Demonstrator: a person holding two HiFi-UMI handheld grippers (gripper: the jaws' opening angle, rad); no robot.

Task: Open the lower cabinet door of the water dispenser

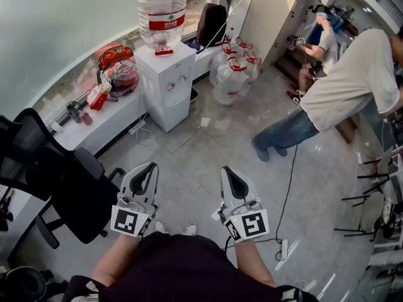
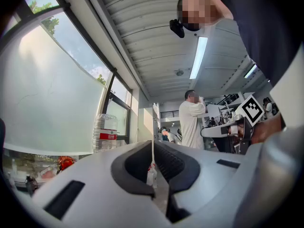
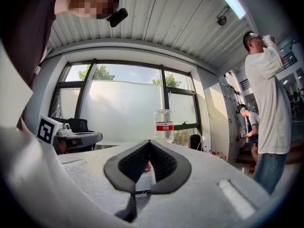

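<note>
Grey tiled floor, glossy. Frosted window along the left wall, white ledge beneath. Water dispenser against that ledge, well ahead of both grippers, bottle on top; lower cabinet door shut, untouched. Left gripper and right gripper side by side, jaws closed tip to tip, nothing between. Office chair cut off at left edge. Door handle too small to make out. Dispenser body largely hidden behind jaws in both gripper views.

head: high, steeply down | gripper views: low, forward, facing far water dispenser | shared: its bottle
</note>
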